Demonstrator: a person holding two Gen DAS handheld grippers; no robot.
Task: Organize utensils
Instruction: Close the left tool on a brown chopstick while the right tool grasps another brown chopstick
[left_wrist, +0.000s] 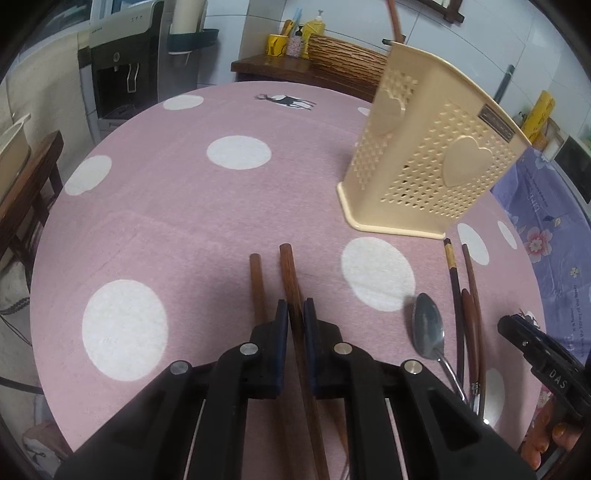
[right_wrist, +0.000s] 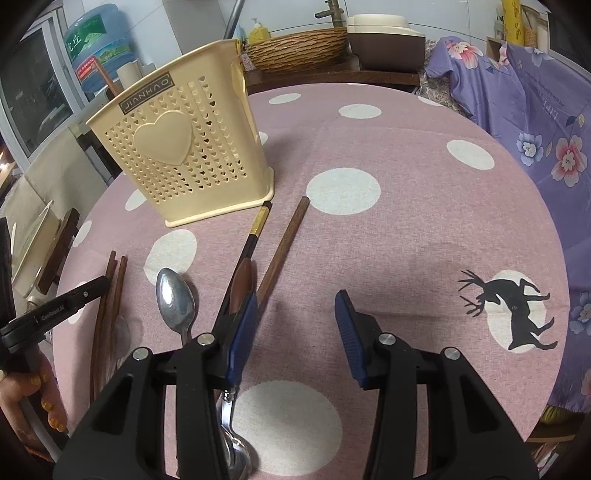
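Note:
My left gripper (left_wrist: 294, 317) is shut on a brown wooden chopstick (left_wrist: 290, 269) just above the pink dotted tablecloth; a second brown chopstick (left_wrist: 257, 284) lies just left of it. The cream perforated utensil holder (left_wrist: 424, 162) stands upright ahead to the right, with a wooden handle sticking out of its top. My right gripper (right_wrist: 295, 314) is open and empty over the cloth. Left of it lie a metal spoon (right_wrist: 175, 299), a brown wooden spoon (right_wrist: 242, 282), a black chopstick with a gold band (right_wrist: 255, 236) and a brown chopstick (right_wrist: 284, 240). The holder (right_wrist: 184, 147) stands behind them.
The round table (right_wrist: 406, 221) has a pink cloth with white dots. A wicker basket (right_wrist: 299, 48), bottles and cups sit on a wooden shelf behind. A purple floral cloth (right_wrist: 535, 122) lies at the right. A water dispenser (left_wrist: 122, 62) stands beyond the table's left.

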